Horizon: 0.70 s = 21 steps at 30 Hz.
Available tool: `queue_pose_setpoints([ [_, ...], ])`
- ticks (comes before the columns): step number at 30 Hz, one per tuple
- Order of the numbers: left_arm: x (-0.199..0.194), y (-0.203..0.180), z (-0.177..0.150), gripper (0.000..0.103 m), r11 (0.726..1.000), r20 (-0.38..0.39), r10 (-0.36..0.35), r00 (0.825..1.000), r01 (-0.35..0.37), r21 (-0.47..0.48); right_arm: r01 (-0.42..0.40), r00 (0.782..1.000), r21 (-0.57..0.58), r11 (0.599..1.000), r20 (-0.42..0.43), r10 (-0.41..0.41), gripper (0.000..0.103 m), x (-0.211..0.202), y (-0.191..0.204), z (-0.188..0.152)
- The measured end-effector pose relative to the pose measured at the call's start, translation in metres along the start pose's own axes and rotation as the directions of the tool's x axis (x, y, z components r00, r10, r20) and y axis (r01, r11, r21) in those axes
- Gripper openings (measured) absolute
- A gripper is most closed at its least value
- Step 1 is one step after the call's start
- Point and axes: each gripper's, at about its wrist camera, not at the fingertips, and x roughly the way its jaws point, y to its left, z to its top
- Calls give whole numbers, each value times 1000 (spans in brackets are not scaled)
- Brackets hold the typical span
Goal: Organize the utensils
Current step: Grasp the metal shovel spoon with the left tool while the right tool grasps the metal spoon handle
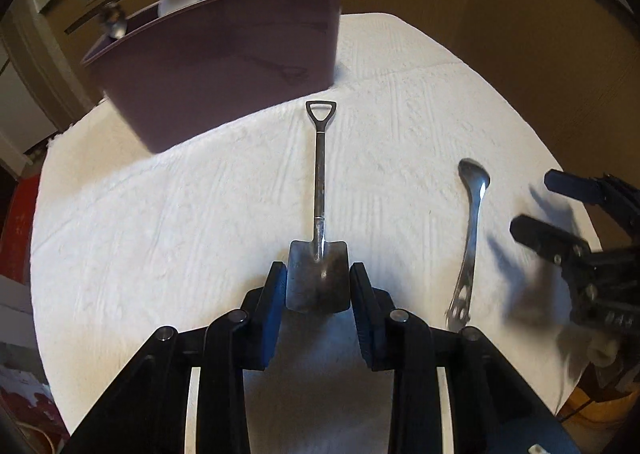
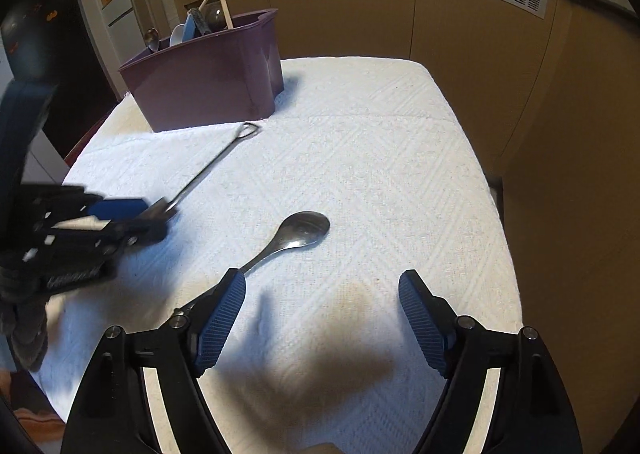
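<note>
Shovel-shaped spoon (image 1: 318, 213): tarnished metal, dull sheen. Spoon (image 2: 296, 234): polished metal, glossy. Caddy (image 1: 224, 65): purple plastic, smooth, semi-matt. Worktop (image 2: 380, 173) cover: white cloth, textured weave.

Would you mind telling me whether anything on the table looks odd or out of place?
Two utensils lie loose on the white cloth outside the purple caddy: a shovel-shaped spoon, its blade between the left gripper's pads, and an ordinary spoon. Nothing looks spilled or damaged.

Right gripper (image 2: 322, 294) jaws wide apart over white towel (image 2: 380, 157), nothing between them. Spoon (image 2: 298, 236) lies just beside its left finger. Left gripper (image 2: 154, 213) at shovel-shaped spoon (image 2: 212, 163). Purple caddy (image 2: 208, 81) behind holds utensils.
</note>
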Motion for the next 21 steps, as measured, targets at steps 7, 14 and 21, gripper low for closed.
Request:
queue_pose_setpoints([
  [7, -21, 39, -58, 29, 981, 18, 51, 999, -47, -187, -22, 998, 41, 999, -59, 25, 79, 22, 20, 6],
  [14, -27, 51, -70, 29, 970, 46, 30, 998, -19, -241, 36, 996, -22, 999, -77, -38, 78, 49, 51, 19],
  [21, -26, 54, -71, 29, 966, 59, 9, 998, 6, -258, -56, 995, -183, 982, -86, 41, 76, 58, 82, 27],
])
